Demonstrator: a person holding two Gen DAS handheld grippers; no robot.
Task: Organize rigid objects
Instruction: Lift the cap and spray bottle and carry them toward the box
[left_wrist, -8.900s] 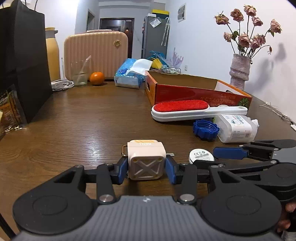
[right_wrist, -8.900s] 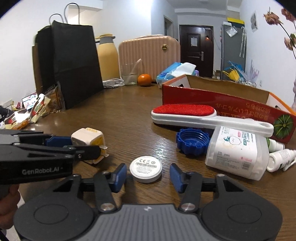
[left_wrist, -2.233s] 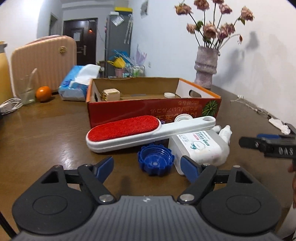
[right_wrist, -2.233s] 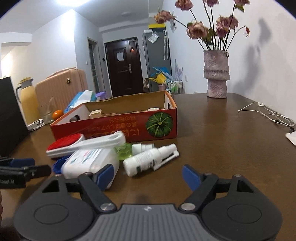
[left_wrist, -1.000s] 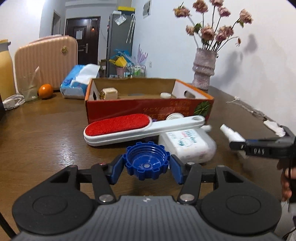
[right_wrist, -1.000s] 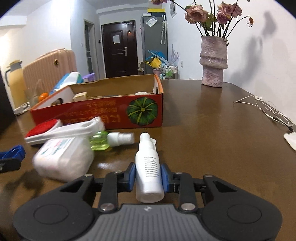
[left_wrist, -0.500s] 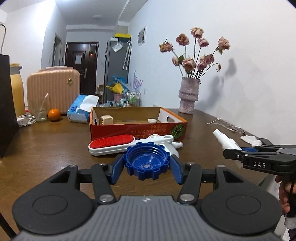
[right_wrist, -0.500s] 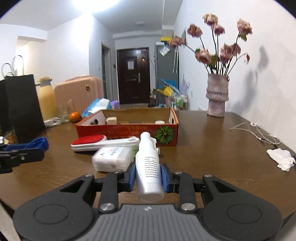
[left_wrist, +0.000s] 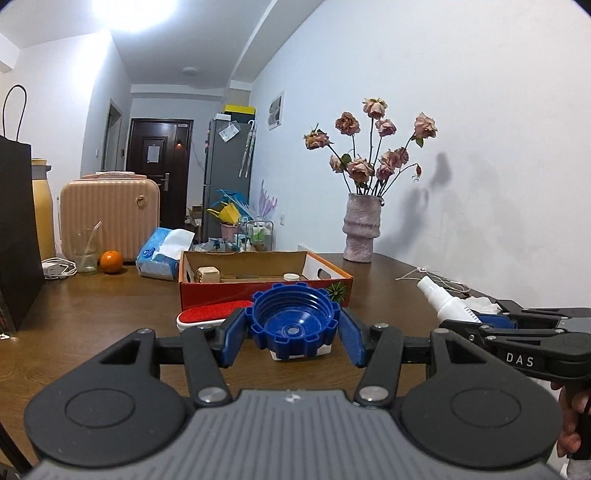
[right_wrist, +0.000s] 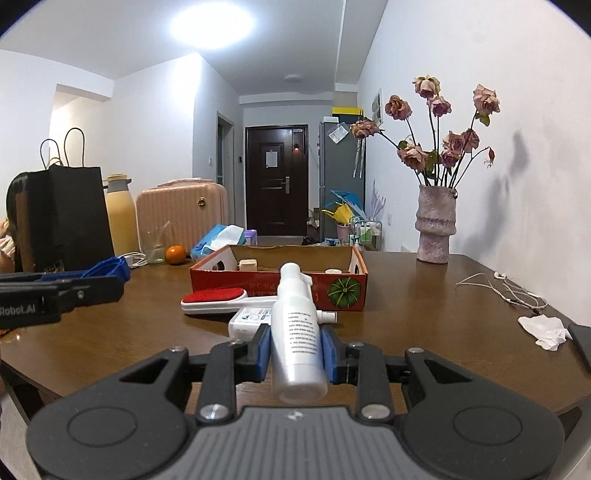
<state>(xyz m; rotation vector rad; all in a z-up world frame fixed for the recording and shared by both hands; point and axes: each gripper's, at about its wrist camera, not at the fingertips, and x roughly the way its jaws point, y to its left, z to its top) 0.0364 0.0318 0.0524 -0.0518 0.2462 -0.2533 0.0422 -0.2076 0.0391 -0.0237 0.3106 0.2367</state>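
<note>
My left gripper (left_wrist: 292, 334) is shut on a blue ribbed cap (left_wrist: 293, 320) and holds it in the air above the table. My right gripper (right_wrist: 295, 349) is shut on a white spray bottle (right_wrist: 298, 338), also lifted; the bottle also shows in the left wrist view (left_wrist: 448, 302). The red cardboard box (right_wrist: 343, 291) stands beyond, with a beige cube (right_wrist: 247, 264) and a small white disc (right_wrist: 333, 271) inside. A red lint brush (right_wrist: 216, 298) and a white rectangular bottle (right_wrist: 249, 319) lie in front of the box.
A vase with dried roses (right_wrist: 433, 229) stands at the back right. Earphone cable (right_wrist: 506, 290) and a crumpled tissue (right_wrist: 543, 328) lie right. A black bag (right_wrist: 66, 218), thermos, suitcase (right_wrist: 181, 214), glass, orange (right_wrist: 175, 254) and tissue pack (right_wrist: 221, 240) stand left and back.
Both grippers rose higher above the table with the cap and the spray bottle held. Over the earlier frames the cube and disc went into the box.
</note>
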